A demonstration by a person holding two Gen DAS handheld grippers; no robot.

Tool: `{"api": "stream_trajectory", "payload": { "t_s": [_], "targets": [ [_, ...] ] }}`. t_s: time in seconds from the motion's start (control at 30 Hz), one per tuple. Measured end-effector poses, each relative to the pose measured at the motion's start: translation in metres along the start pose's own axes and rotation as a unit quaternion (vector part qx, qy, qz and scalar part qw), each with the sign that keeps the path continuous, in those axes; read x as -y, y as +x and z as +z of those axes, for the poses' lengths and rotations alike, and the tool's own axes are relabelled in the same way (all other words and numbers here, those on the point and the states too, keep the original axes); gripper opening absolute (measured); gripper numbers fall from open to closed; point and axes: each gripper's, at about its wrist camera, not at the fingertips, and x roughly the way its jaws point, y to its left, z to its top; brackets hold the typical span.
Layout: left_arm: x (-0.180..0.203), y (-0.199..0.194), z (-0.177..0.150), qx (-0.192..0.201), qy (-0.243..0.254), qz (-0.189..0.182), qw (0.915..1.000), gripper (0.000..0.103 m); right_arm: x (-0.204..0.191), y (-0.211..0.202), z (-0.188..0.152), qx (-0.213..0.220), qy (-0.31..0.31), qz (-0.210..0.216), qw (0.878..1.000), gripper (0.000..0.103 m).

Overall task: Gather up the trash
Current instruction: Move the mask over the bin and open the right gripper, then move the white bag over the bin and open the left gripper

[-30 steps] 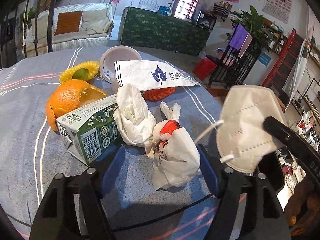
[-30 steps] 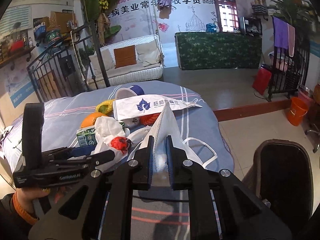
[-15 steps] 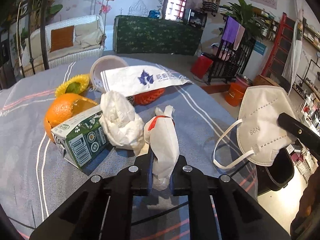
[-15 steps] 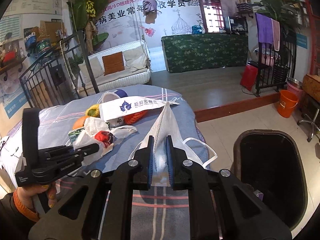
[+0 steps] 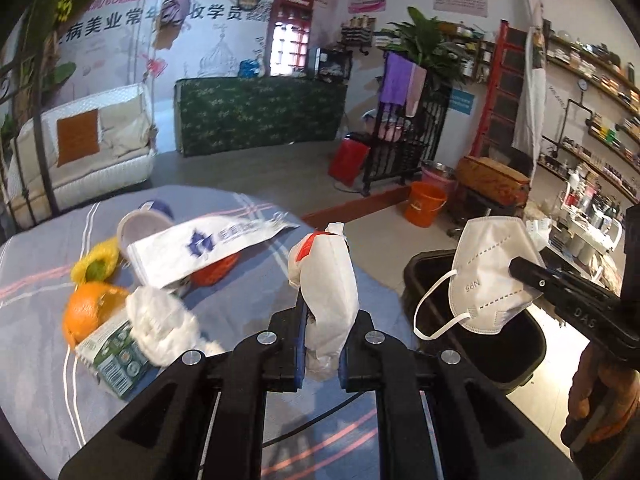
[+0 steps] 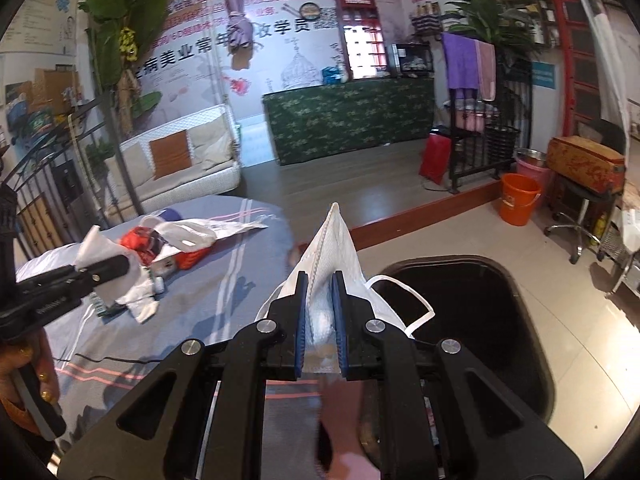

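Note:
My left gripper is shut on a crumpled white plastic bag with a red print, held clear above the striped table. The right wrist view shows that same bag in the left gripper at far left. My right gripper is shut on a white N95 mask, hanging at the near rim of a black trash bin on the floor. From the left wrist, the mask dangles from the right gripper over the bin.
On the table lie an orange, a green milk carton, a wad of tissue, a white paper bag with a blue leaf logo, a cup and a yellow foam net. An orange bucket stands beyond the bin.
The left gripper closed on the red-printed plastic bag and lifted it off the table toward the bin. The right gripper carried the mask rightward from above the table to the bin.

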Motion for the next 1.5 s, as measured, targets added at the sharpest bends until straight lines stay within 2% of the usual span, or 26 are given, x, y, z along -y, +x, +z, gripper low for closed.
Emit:
{"api": "stream_trajectory", "payload": {
  "t_s": [0.23, 0.43, 0.47, 0.53, 0.6, 0.77, 0.87, 1.03, 1.3, 1.37, 1.4, 1.43, 1.5],
  "targets": [
    [0.036, 0.023, 0.012, -0.008, 0.017, -0.062, 0.9979, 0.012, 0.045, -0.001, -0.007, -0.011, 0.033, -0.069, 0.997, 0.013],
    [0.071, 0.048, 0.01, -0.039, 0.033, -0.118, 0.9916, 0.012, 0.079, 0.016, -0.025, -0.052, 0.069, -0.108, 0.99, 0.013],
    [0.076, 0.05, 0.008, -0.044, 0.035, -0.126, 0.9905, 0.012, 0.084, 0.019, -0.029, -0.058, 0.075, -0.112, 0.989, 0.015],
    [0.086, 0.056, 0.006, -0.054, 0.041, -0.14, 0.9879, 0.012, 0.093, 0.026, -0.037, -0.069, 0.092, -0.117, 0.986, 0.03],
    [0.097, 0.064, 0.003, -0.065, 0.051, -0.15, 0.9852, 0.012, 0.1, 0.026, -0.042, -0.068, 0.109, -0.121, 0.984, 0.052],
    [0.114, 0.079, -0.003, -0.087, 0.065, -0.167, 0.9801, 0.012, 0.115, 0.018, -0.046, -0.055, 0.135, -0.145, 0.979, 0.055],
    [0.123, 0.088, -0.005, -0.099, 0.07, -0.176, 0.9768, 0.012, 0.121, 0.009, -0.045, -0.043, 0.144, -0.155, 0.976, 0.06],
    [0.139, 0.1, -0.011, -0.12, 0.083, -0.189, 0.9712, 0.012, 0.122, 0.0, -0.041, -0.027, 0.143, -0.169, 0.975, 0.062],
    [0.162, 0.12, -0.017, -0.152, 0.09, -0.208, 0.9621, 0.012, 0.125, -0.01, -0.039, -0.01, 0.134, -0.192, 0.972, 0.07],
    [0.163, 0.125, -0.018, -0.158, 0.087, -0.21, 0.9609, 0.016, 0.128, -0.013, -0.039, -0.007, 0.138, -0.198, 0.971, 0.072],
    [0.163, 0.126, -0.019, -0.159, 0.085, -0.212, 0.9605, 0.027, 0.13, -0.014, -0.039, -0.006, 0.14, -0.2, 0.97, 0.072],
    [0.163, 0.126, -0.02, -0.16, 0.084, -0.212, 0.9606, 0.051, 0.131, -0.015, -0.04, -0.005, 0.141, -0.202, 0.969, 0.073],
    [0.159, 0.124, -0.021, -0.151, 0.072, -0.215, 0.9621, 0.079, 0.136, -0.018, -0.04, -0.005, 0.148, -0.209, 0.967, 0.074]
  ]
}}
